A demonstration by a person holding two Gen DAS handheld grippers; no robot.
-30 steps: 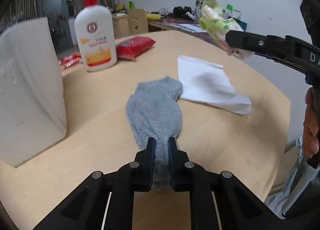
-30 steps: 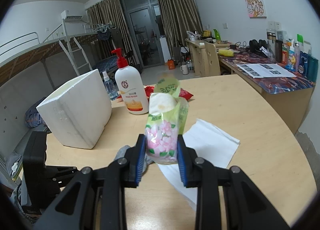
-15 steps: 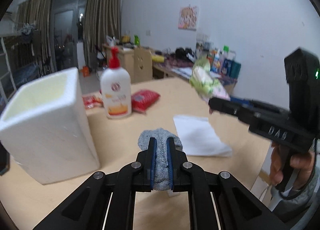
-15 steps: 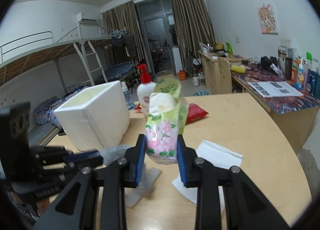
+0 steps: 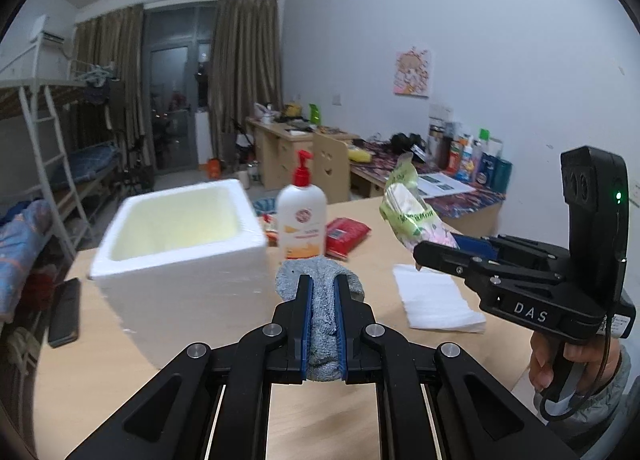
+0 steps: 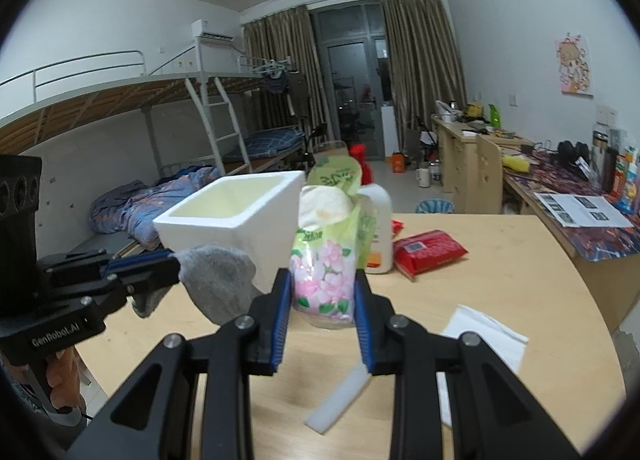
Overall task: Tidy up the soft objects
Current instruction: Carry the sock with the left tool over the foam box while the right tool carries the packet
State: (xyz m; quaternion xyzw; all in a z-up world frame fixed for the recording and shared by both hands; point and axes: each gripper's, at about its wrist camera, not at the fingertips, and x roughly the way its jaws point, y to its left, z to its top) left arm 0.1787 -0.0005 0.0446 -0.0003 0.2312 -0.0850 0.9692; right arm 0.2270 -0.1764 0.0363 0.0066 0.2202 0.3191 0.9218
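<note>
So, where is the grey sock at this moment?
The grey sock hangs clamped in the left gripper, lifted off the table, just right of the white foam box in the left wrist view.

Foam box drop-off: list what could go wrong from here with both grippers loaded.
1. The gray sock droops below the left gripper, so it may snag the foam box rim.
2. The right gripper pinches the tissue pack low; its top could tip.
3. The pump bottle stands beside the box and could be knocked.
</note>
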